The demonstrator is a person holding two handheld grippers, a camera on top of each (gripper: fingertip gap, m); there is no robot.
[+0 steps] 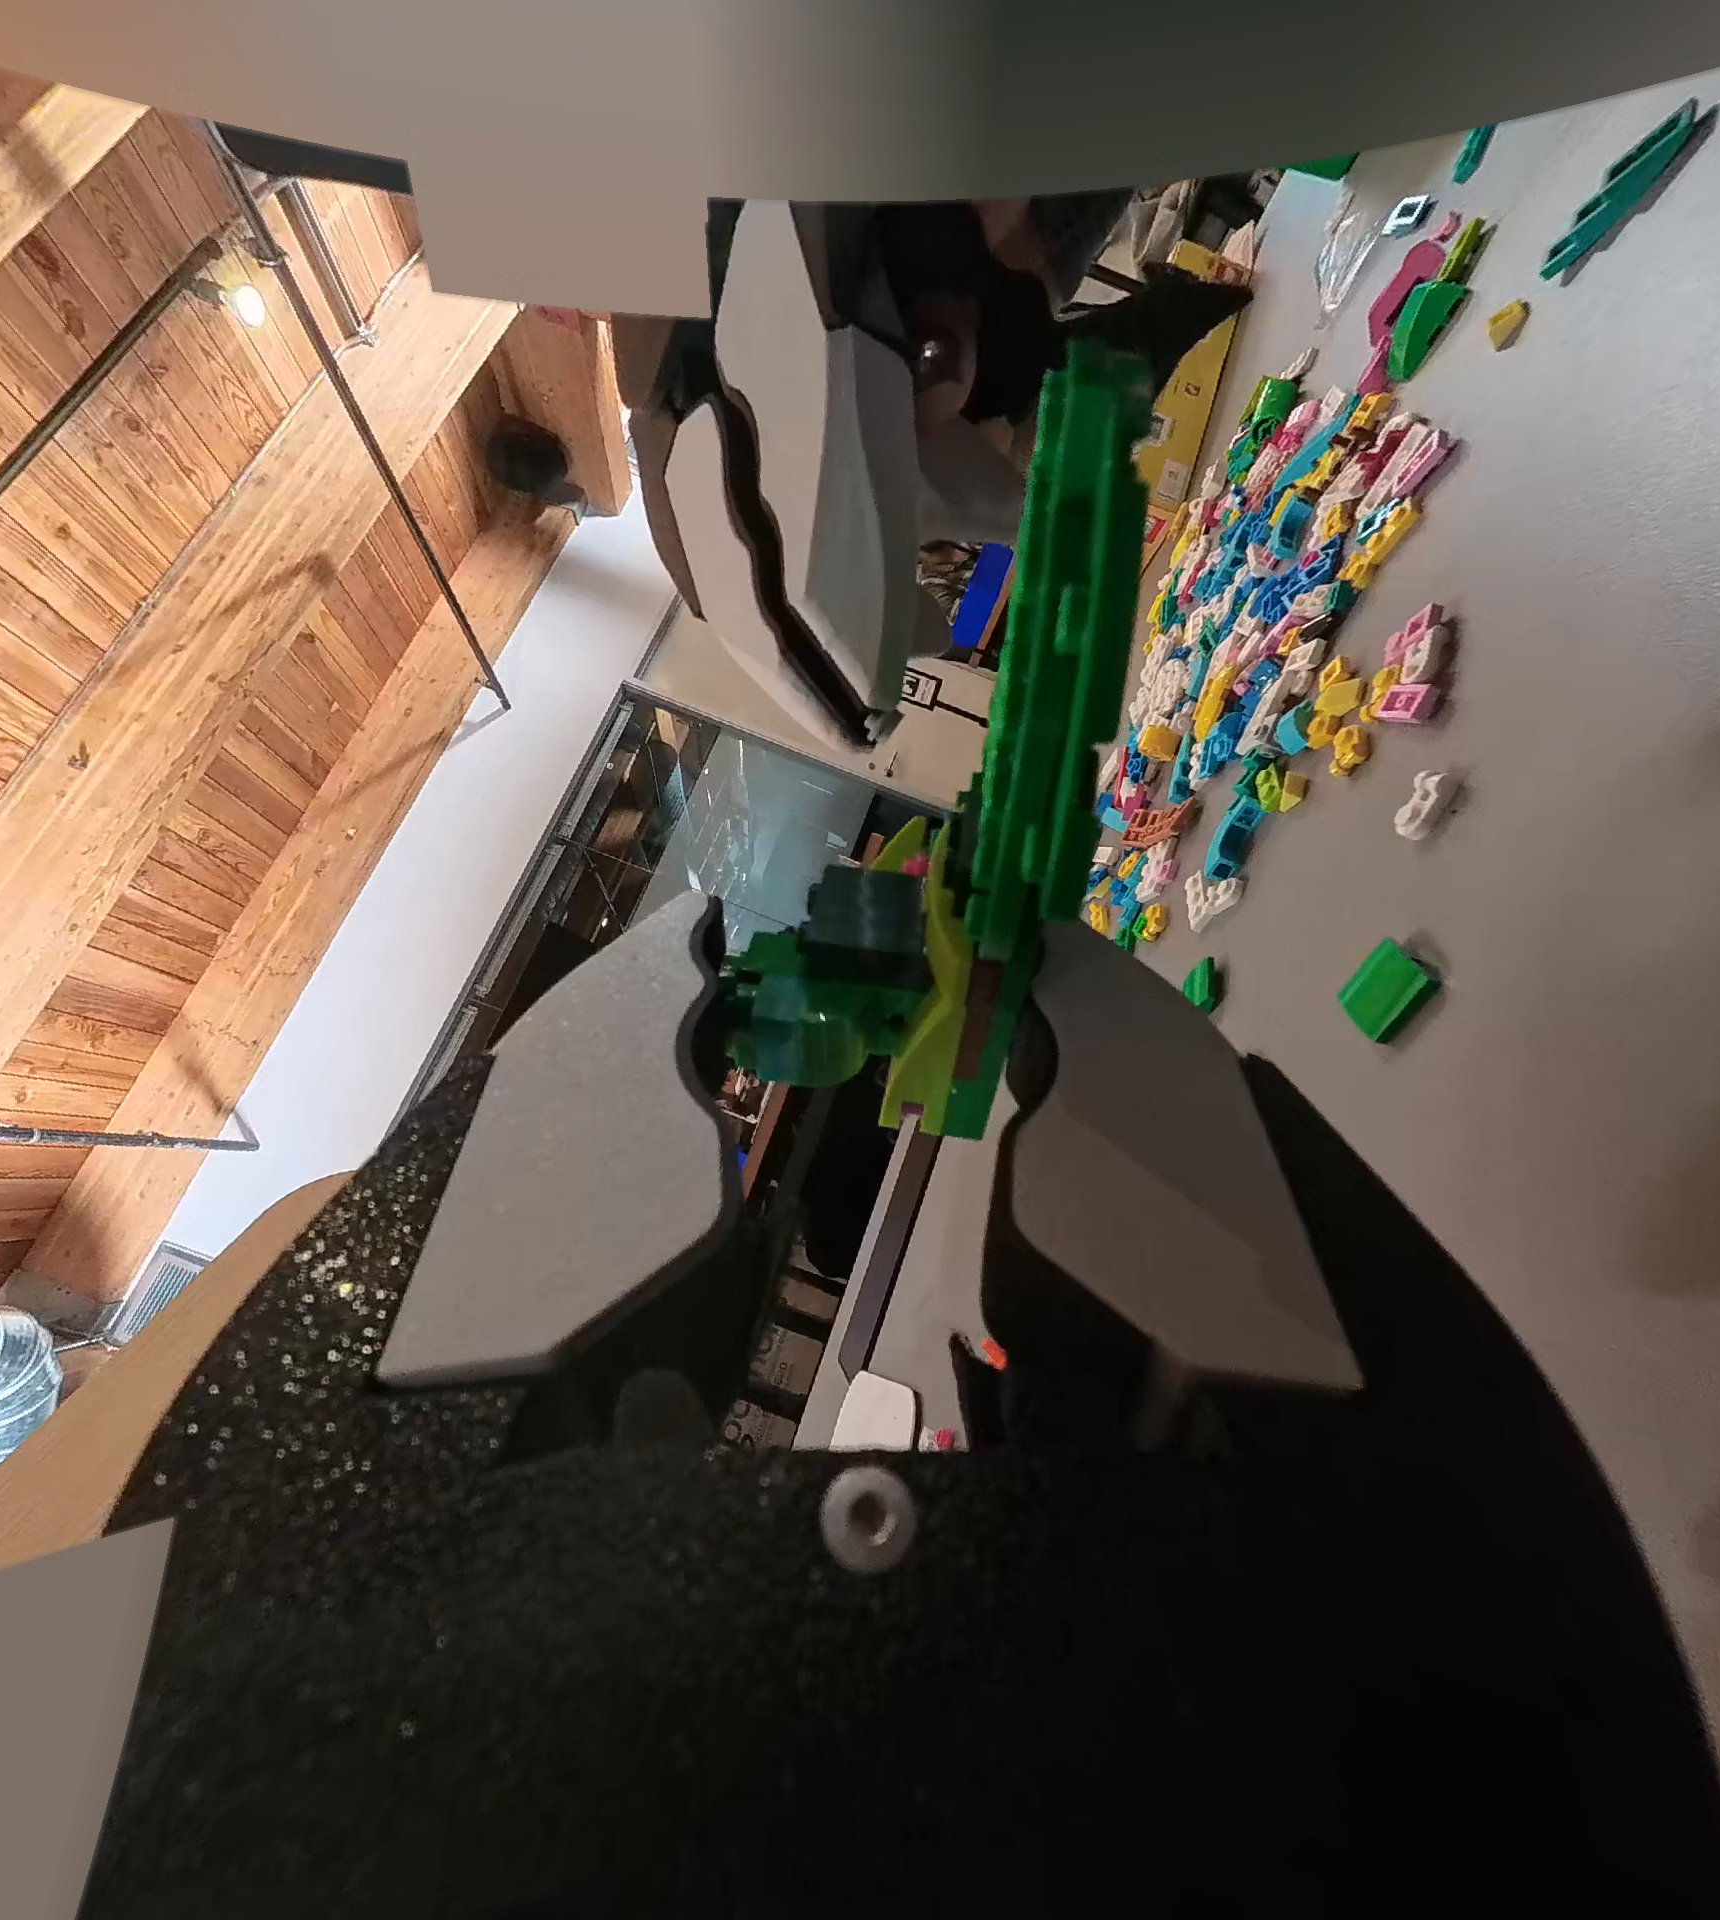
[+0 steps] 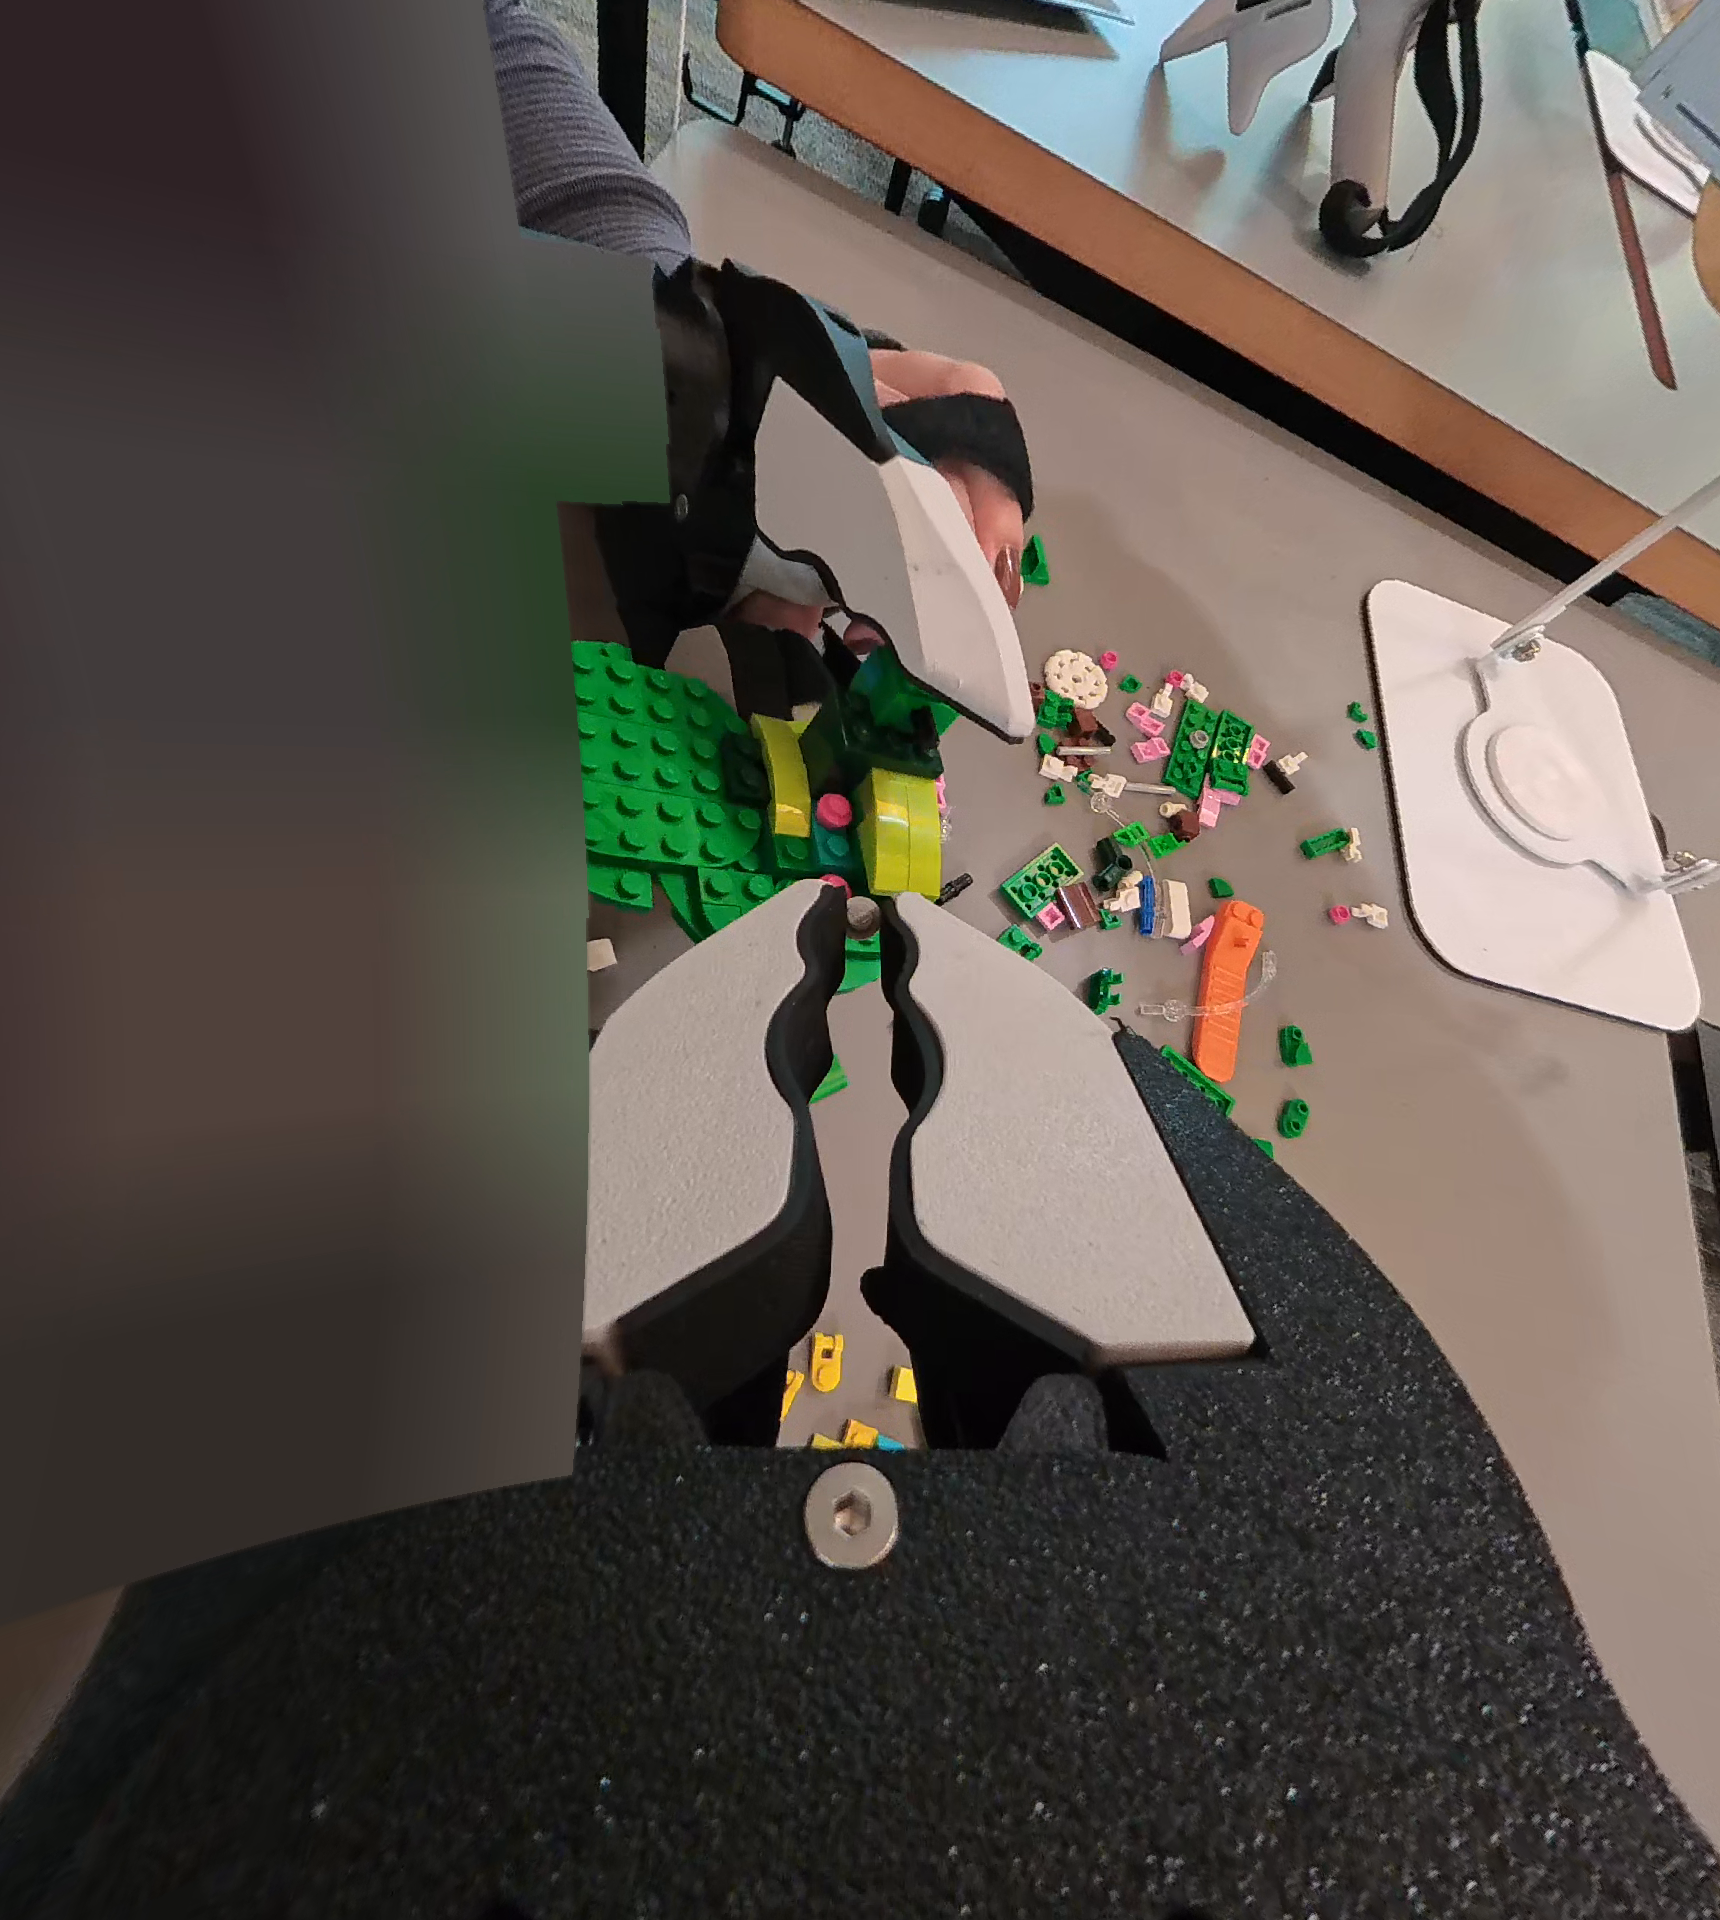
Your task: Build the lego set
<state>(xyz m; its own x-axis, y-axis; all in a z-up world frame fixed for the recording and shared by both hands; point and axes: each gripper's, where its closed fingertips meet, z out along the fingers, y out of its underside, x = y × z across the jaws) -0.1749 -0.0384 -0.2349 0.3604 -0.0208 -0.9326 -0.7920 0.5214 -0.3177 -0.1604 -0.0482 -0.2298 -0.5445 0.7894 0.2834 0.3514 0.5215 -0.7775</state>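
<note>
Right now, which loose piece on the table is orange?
The long orange tool lying right of the right gripper's jaws; the small pieces around it are green, pink, white or brown.

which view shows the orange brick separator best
The right wrist view: the orange brick separator lies in full sight on the grey table, right of the right gripper. The left wrist view does not show it.

Glossy plastic bricks (image 2: 1126, 831) lie on a matt grey surface (image 2: 1458, 1195). The hand-held gripper (image 2: 864, 914) has rough, speckled black plastic, matt grey finger faces (image 2: 1022, 1143) and a metal screw (image 2: 851, 1521). Knotty wood planks (image 1: 108, 623) line the ceiling.
</note>
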